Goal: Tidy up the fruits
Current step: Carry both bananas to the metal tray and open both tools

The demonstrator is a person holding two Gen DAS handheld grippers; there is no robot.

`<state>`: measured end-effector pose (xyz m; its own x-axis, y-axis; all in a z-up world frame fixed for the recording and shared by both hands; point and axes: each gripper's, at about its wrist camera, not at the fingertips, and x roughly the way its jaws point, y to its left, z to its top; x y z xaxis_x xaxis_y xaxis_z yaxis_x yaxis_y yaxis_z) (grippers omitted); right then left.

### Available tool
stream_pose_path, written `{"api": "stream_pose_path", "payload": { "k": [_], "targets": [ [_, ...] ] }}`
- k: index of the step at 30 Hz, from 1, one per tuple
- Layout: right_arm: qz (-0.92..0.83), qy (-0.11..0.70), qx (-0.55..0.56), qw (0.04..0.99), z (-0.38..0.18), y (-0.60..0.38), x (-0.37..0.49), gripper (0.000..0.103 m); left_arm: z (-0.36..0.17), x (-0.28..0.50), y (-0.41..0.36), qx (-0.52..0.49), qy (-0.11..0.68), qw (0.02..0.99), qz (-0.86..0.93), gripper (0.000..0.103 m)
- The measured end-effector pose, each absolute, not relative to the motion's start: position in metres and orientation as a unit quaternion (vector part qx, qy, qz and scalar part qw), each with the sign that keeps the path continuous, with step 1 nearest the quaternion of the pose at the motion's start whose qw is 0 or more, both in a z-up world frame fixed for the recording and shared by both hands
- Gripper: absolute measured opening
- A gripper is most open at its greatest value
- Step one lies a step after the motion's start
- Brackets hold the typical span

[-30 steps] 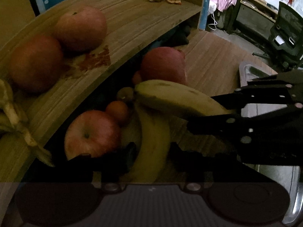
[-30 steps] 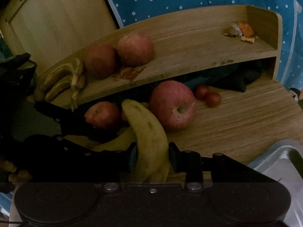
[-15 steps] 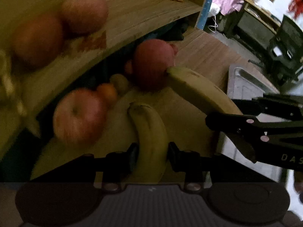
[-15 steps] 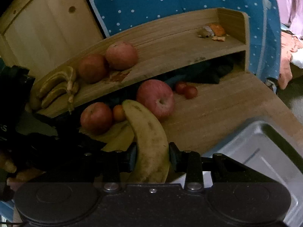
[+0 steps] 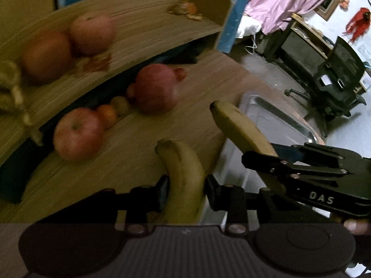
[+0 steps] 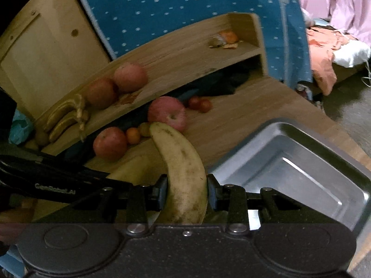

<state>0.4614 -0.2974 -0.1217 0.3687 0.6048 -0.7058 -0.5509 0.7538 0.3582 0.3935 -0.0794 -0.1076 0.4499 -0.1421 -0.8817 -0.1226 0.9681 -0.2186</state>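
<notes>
My left gripper [image 5: 184, 191] is shut on a yellow banana [image 5: 183, 173], held above the wooden table near the tray's left edge. My right gripper [image 6: 186, 192] is shut on a paler, speckled banana [image 6: 183, 171]; in the left wrist view that banana [image 5: 241, 129] hangs over the metal tray [image 5: 278, 120]. The tray [image 6: 301, 159] lies at the right. On the table sit a large apple [image 6: 168, 113], a smaller apple [image 6: 110, 142], a small orange [image 6: 133, 135] and two cherry tomatoes [image 6: 200, 104].
A curved wooden shelf [image 6: 185, 53] behind holds two apples [image 6: 116, 84], a banana bunch [image 6: 67, 118] and orange peel [image 6: 225, 38]. Dark cloth fills the space under it. A blue dotted cloth [image 6: 185, 2] hangs behind. A desk chair [image 5: 336, 74] stands off right.
Both grippers have pulled back from the fruit pile and swung right with their bananas. The right one's banana now hangs over the tray.
</notes>
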Motion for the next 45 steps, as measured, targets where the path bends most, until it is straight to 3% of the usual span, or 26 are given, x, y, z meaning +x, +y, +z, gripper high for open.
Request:
{"api": "stream_pose_path", "payload": {
  "k": [10,23,37,41,45],
  "targets": [
    [0.286,0.443,0.048,0.848,-0.127,-0.361,0.475,0.037,-0.089,0.428,-0.135,-0.123,0.494,0.86,-0.041,0.038],
    [0.249,0.454,0.032,0.855,-0.14,-0.42,0.511,0.037,-0.124,0.493,-0.213,-0.116,0.502,0.855,-0.06,0.038],
    [0.252,0.468,0.022,0.847,-0.152,-0.423,0.522,0.038,-0.142,0.496,-0.228,-0.101,0.526,0.844,-0.031,0.038],
    [0.255,0.462,0.022,0.849,-0.15,-0.421,0.52,0.04,-0.138,0.495,-0.231,-0.092,0.521,0.848,-0.031,0.04],
    [0.253,0.454,0.02,0.854,-0.146,-0.42,0.514,0.043,-0.132,0.49,-0.226,-0.095,0.515,0.852,-0.032,0.049]
  ]
}}
